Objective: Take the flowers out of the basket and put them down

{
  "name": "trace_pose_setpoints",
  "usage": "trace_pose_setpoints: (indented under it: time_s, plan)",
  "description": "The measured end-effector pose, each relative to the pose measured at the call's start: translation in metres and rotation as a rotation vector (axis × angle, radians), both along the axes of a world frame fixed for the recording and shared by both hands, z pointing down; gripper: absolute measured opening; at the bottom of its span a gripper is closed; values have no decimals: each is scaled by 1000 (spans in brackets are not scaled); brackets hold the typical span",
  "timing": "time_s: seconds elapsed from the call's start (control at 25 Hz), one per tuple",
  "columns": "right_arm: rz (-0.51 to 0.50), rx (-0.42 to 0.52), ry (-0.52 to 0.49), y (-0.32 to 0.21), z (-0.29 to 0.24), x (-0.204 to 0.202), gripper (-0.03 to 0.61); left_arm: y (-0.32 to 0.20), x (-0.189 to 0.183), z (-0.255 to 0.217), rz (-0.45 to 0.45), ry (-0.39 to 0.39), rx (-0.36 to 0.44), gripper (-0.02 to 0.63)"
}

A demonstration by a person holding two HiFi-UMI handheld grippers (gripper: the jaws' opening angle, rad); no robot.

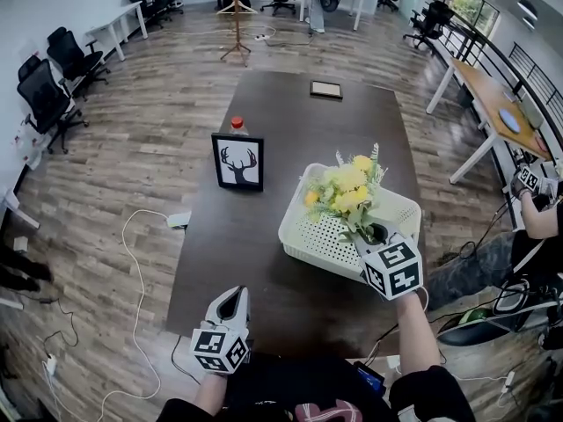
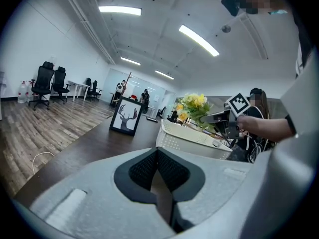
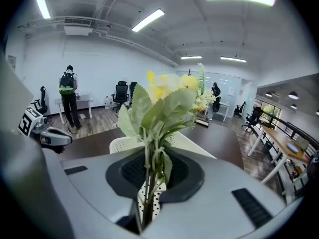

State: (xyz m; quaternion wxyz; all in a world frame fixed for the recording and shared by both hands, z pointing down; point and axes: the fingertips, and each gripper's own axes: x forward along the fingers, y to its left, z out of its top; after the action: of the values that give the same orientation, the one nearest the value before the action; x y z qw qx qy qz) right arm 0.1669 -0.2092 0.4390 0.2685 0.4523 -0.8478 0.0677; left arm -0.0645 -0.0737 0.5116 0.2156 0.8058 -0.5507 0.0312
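A bunch of yellow flowers [image 1: 345, 190] with green leaves stands over the white perforated basket [image 1: 318, 236] on the dark table, right of centre. My right gripper [image 1: 376, 233] is shut on the green stems, at the basket's near right corner. In the right gripper view the flower stems [image 3: 148, 183] run up between the closed jaws, and the blooms fill the middle. My left gripper [image 1: 230, 304] hangs at the table's near edge, shut, with nothing in it. From the left gripper view the basket [image 2: 192, 139] and the flowers [image 2: 192, 105] show to the right.
A framed deer picture [image 1: 237, 162] stands left of the basket, with a red-capped bottle [image 1: 236, 126] behind it. A small flat frame [image 1: 325, 89] lies at the table's far end. Cables run over the floor on the left. A person sits at the right.
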Motion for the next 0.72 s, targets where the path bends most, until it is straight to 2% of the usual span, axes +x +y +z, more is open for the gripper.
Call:
trace_pose_setpoints:
  time_s: [0.72]
  plan:
    - [34,76,-134,39,-19,-27,52,11,-6,-13,-10,9,24,8]
